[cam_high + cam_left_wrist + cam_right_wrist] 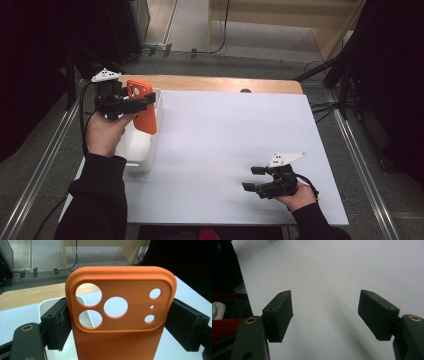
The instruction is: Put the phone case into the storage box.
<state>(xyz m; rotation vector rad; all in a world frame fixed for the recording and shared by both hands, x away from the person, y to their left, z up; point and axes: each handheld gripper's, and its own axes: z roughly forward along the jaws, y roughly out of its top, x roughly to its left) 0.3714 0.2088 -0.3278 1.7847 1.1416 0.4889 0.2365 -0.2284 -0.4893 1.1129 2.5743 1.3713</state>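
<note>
The left claw (pixel 145 100) is raised at the far left, its jaws clamped on both sides of an orange phone case (pixel 120 322). The right claw (pixel 254 178) rests low at the near right, jaws spread wide with nothing between them.

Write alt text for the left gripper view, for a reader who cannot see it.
An orange phone case is clamped upright between the left gripper's two black fingers, its camera cutouts facing the lens. Behind it lie the rim of a white bin, the white table and a wooden edge beyond.
</note>
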